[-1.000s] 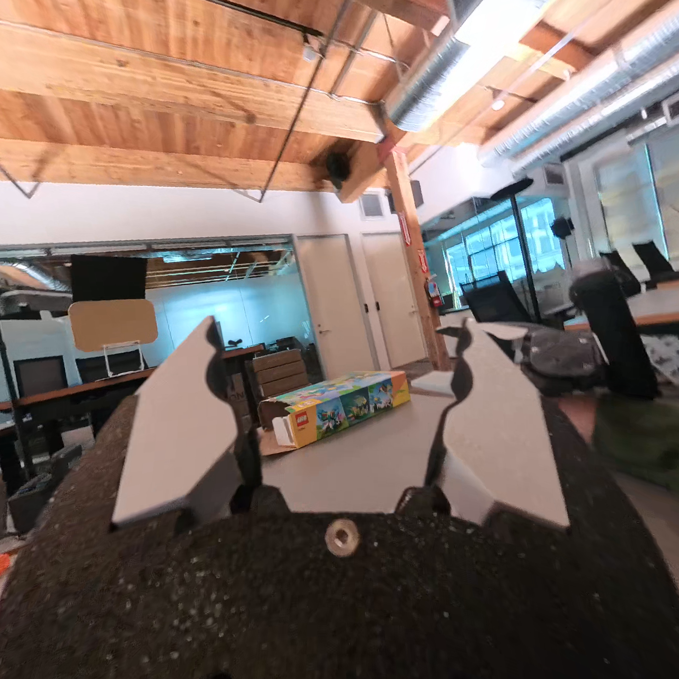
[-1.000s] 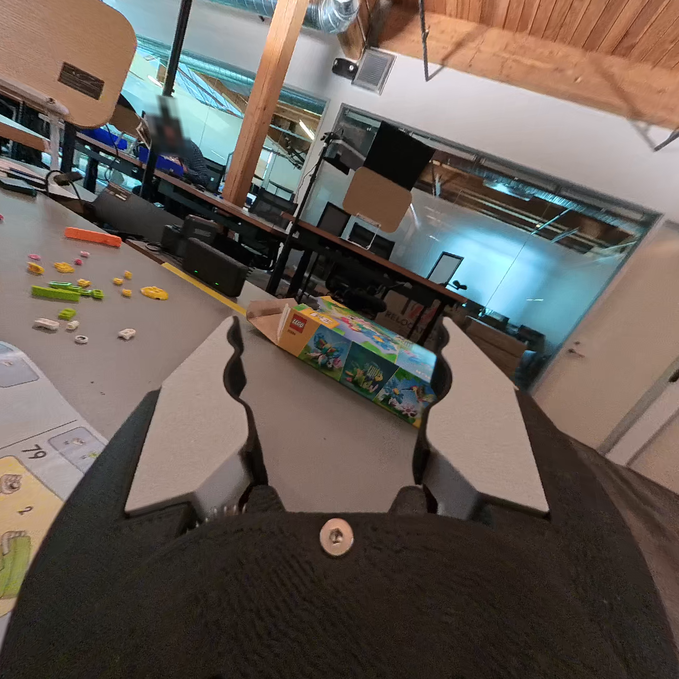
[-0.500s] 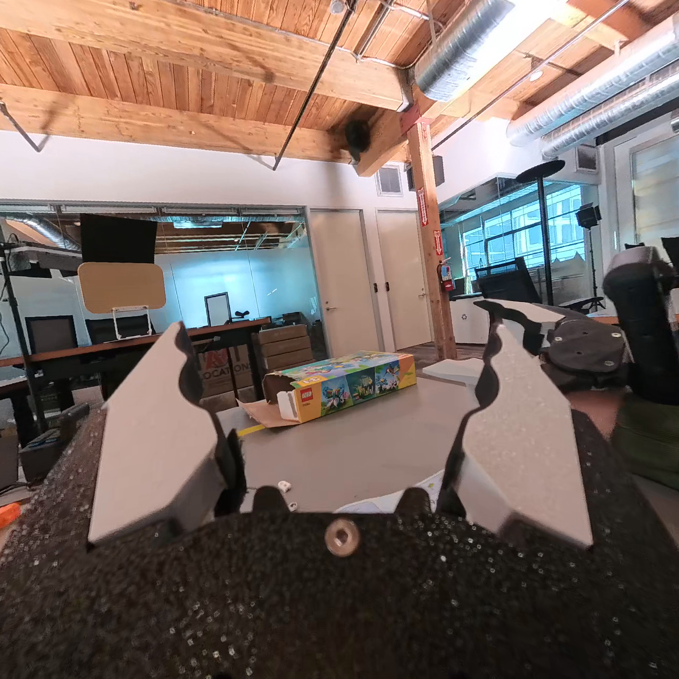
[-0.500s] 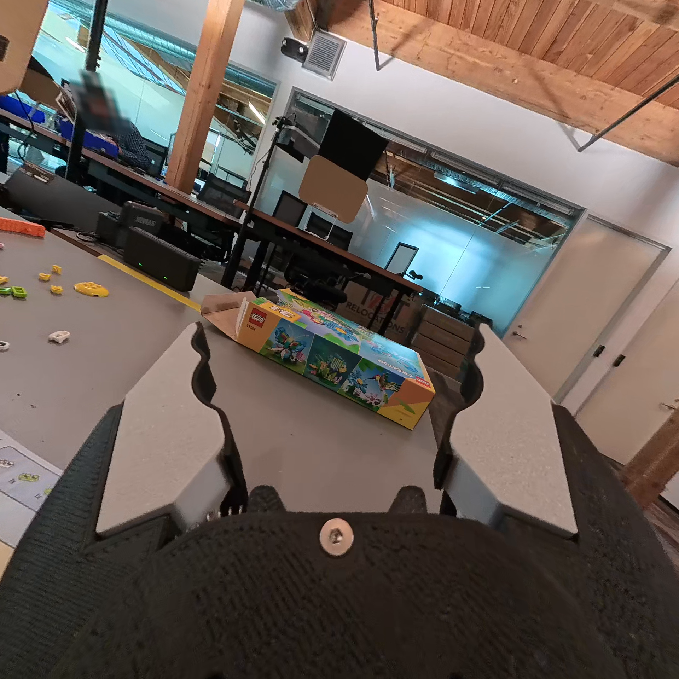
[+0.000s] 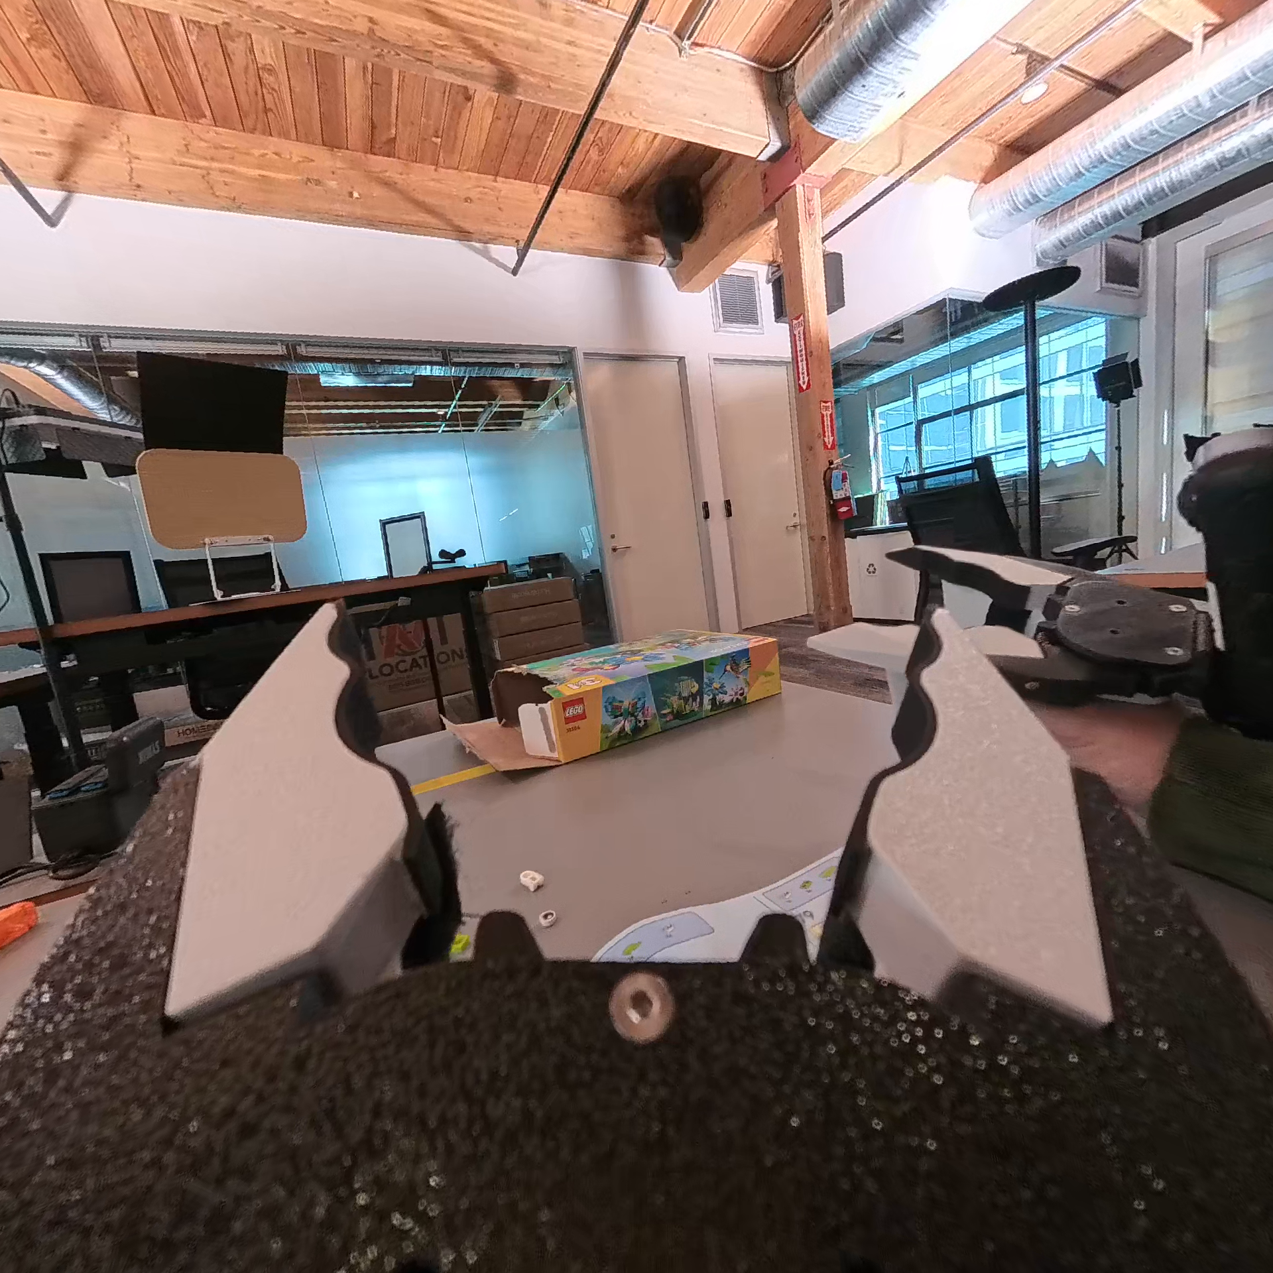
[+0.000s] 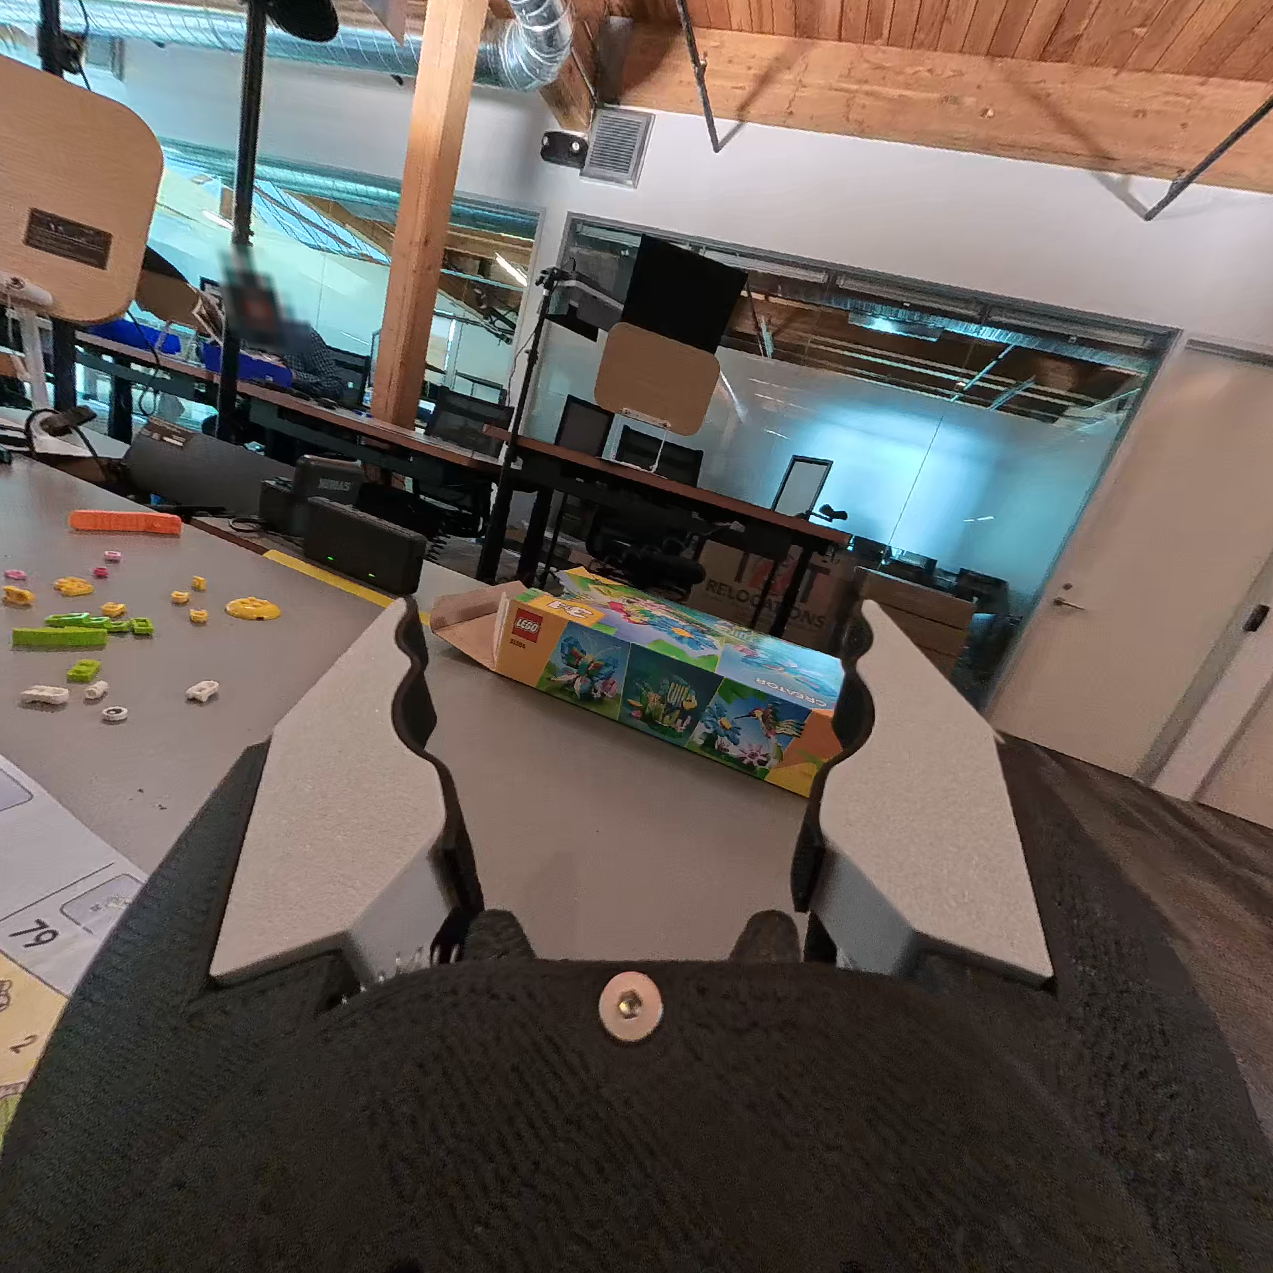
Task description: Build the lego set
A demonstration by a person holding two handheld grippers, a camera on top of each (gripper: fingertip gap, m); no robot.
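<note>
A moment ago my left claw (image 5: 634,689) pointed up at the ceiling. Now it has tipped down, so I can see more of the grey table (image 5: 689,792).

My left claw is wide apart and holds nothing. My right claw (image 6: 630,675) is wide apart too, and empty.

I think the build has hardly begun. No bricks look stuck together yet. The loose lego pieces (image 6: 103,627) lie spread on the table, well to the left of my right claw: green, yellow, pink and white ones. Two small white bits (image 5: 530,878) sit just in front of my left claw. The picture booklet (image 6: 48,895) lies open at the near edge.

The bright box (image 6: 661,682) lies on its side, past both claws, with one flap torn open. An orange tool (image 6: 124,521) rests far back. Nothing blocks the pieces. My claws just have to turn and reach down to them.
</note>
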